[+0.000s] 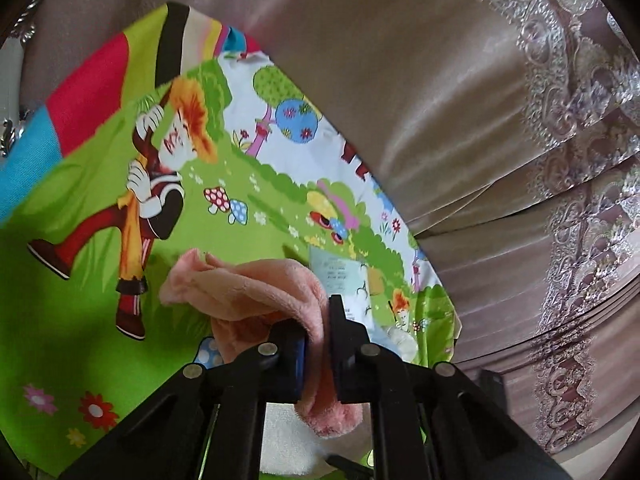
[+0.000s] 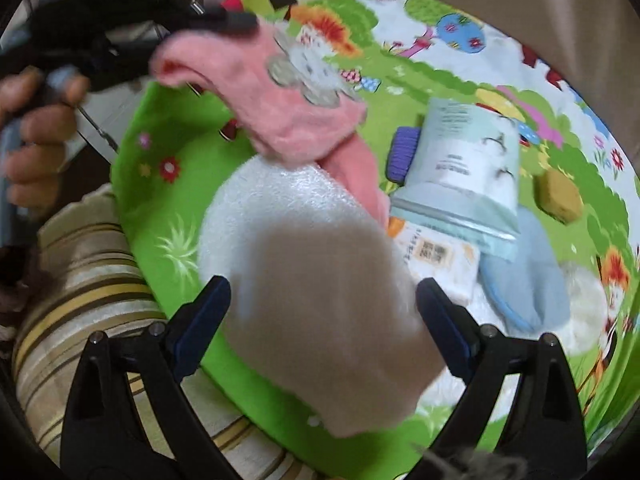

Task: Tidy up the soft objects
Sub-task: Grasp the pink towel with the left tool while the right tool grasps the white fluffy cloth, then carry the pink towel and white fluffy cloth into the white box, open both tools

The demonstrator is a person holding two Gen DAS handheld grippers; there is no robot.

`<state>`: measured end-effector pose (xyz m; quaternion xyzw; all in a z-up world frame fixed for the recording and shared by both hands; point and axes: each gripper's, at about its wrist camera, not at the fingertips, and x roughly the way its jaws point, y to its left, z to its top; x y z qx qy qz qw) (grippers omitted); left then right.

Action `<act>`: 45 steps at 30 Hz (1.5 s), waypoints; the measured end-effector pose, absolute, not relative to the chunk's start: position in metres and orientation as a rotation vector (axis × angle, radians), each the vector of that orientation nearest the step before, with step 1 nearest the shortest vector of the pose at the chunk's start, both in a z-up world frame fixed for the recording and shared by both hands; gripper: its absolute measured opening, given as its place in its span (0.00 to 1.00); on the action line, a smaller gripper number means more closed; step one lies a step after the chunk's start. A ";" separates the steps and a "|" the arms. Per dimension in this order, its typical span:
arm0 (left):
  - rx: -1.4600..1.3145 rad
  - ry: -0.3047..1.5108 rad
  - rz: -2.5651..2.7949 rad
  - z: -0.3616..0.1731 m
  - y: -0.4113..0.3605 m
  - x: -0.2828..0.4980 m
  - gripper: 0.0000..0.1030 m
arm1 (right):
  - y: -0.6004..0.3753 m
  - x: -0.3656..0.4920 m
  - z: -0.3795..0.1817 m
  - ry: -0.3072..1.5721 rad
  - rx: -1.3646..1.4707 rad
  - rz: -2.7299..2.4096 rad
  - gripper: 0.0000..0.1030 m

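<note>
My left gripper [image 1: 318, 312] is shut on a pink fluffy sock [image 1: 248, 284], which hangs folded over its fingers above the cartoon-print sheet [image 1: 80, 280]. In the right wrist view the same left gripper [image 2: 240, 22], held by a hand [image 2: 36, 132], lifts the pink sock [image 2: 280, 112] at the upper left; a grey animal patch shows on the sock. My right gripper [image 2: 322, 288] points steeply down with its jaws wide apart. A blurred beige soft object [image 2: 328, 320] lies between them, and the pads do not visibly press on it.
On the sheet [image 2: 160, 208] lie a white fluffy cloth [image 2: 272, 192], a light blue packet [image 2: 464, 152], a purple ribbed item [image 2: 404, 156], a barcoded white packet [image 2: 436, 252], a blue slipper-like piece [image 2: 524, 280] and a yellow sponge [image 2: 560, 196]. Striped fabric [image 2: 80, 280] borders the left; beige curtains [image 1: 400, 120] hang behind.
</note>
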<state>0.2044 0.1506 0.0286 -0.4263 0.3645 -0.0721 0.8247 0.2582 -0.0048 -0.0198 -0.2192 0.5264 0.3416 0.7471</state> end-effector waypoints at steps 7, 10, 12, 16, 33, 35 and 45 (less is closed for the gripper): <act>-0.911 0.746 -0.158 0.036 0.159 0.192 0.10 | -0.002 0.273 -0.035 1.218 -0.472 0.754 0.92; -0.908 0.740 -0.154 0.037 0.160 0.189 0.10 | -0.005 0.261 -0.029 1.206 -0.478 0.771 0.76; -0.909 0.737 -0.157 0.038 0.159 0.188 0.10 | -0.008 0.252 -0.024 1.187 -0.479 0.778 0.68; -0.912 0.744 -0.163 0.038 0.157 0.186 0.10 | -0.018 0.244 -0.022 1.199 -0.444 0.770 0.32; -0.912 0.756 -0.177 0.034 0.152 0.184 0.10 | -0.012 0.216 -0.030 1.260 -0.356 0.908 0.99; -0.911 0.761 -0.179 0.033 0.151 0.185 0.10 | -0.008 0.214 -0.033 1.259 -0.390 0.884 0.99; -0.900 0.751 -0.194 0.040 0.146 0.182 0.10 | -0.007 0.202 -0.025 1.187 -0.462 0.861 0.50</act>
